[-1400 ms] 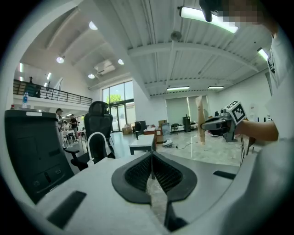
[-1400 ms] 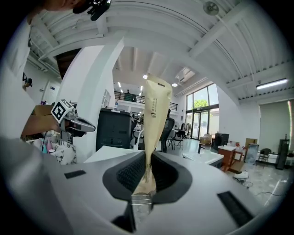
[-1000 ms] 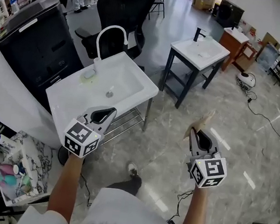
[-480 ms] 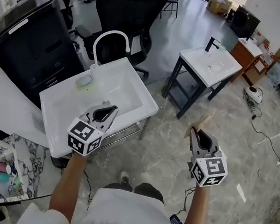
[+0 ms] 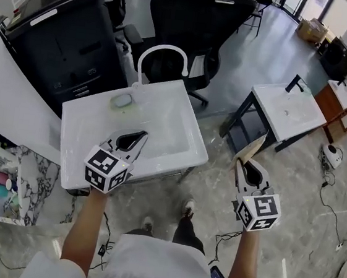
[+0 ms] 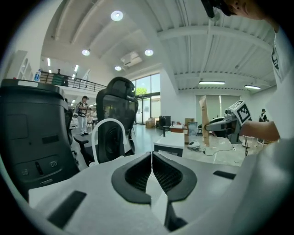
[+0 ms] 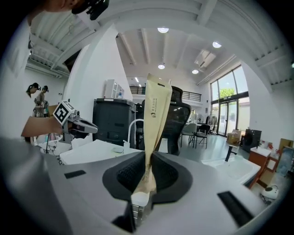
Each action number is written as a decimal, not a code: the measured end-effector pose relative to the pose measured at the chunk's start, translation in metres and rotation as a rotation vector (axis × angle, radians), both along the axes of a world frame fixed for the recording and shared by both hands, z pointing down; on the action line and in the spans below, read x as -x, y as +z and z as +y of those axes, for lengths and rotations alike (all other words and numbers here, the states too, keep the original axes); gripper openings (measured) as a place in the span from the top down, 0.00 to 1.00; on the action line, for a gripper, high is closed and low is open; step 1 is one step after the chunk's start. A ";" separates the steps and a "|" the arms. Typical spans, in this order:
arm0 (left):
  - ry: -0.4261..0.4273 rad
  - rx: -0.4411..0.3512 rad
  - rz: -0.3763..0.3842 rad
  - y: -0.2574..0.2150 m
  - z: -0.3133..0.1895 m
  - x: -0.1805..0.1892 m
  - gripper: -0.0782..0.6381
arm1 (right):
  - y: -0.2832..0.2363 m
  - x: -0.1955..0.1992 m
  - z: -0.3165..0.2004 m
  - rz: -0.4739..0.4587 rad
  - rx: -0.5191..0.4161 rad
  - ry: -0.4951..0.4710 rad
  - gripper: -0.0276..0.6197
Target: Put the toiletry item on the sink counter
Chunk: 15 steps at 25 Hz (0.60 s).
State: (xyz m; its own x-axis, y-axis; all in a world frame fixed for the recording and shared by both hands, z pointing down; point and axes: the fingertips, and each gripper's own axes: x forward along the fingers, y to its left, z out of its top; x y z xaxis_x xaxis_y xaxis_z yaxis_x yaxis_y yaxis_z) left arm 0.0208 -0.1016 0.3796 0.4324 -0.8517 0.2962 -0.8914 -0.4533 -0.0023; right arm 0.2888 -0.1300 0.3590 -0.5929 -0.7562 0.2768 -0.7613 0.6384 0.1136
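Right tongs (image 5: pixel 240 165) grasp a tan packet (image 5: pixel 252 147) upright, right of the sink (image 5: pixel 79 118). Left tongs (image 5: pixel 137 140) sit clenched, empty, over the sink's front rim.

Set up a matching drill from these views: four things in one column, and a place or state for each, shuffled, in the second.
Column one
1. left gripper
2. right gripper
3. white faucet
4. black faucet

Column two
A. on the far sink
B. shut on a tan packet
C. shut, nothing held
D. at the back edge of the near sink

Pairs: 1-C, 2-B, 3-D, 4-A
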 end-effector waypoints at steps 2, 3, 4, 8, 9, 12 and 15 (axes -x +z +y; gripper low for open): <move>-0.048 0.003 0.001 0.001 -0.014 0.004 0.87 | 0.003 0.005 -0.031 0.003 0.004 -0.046 0.90; -0.072 0.003 -0.002 0.001 -0.021 0.006 0.87 | 0.004 0.008 -0.047 0.003 0.005 -0.073 0.90; -0.099 0.004 -0.005 0.001 -0.028 0.009 0.87 | 0.005 0.012 -0.063 0.003 0.006 -0.102 0.90; -0.227 0.015 0.000 0.006 -0.056 0.020 0.87 | 0.009 0.026 -0.119 0.026 -0.009 -0.229 0.90; -0.252 0.017 0.003 0.008 -0.063 0.020 0.87 | 0.012 0.027 -0.133 0.033 -0.011 -0.252 0.90; -0.321 0.021 0.007 0.010 -0.081 0.015 0.87 | 0.023 0.029 -0.174 0.035 0.005 -0.313 0.90; -0.412 0.025 0.004 0.011 -0.088 0.017 0.87 | 0.038 0.044 -0.210 0.057 0.018 -0.401 0.90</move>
State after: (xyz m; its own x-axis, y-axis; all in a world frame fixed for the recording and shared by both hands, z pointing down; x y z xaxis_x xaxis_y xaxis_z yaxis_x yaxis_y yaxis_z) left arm 0.0036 -0.1896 0.3907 0.0581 -0.9463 0.3180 -0.9983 -0.0584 0.0085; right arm 0.2444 -0.3403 0.3975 -0.8233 -0.4628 0.3286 -0.4442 0.8858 0.1348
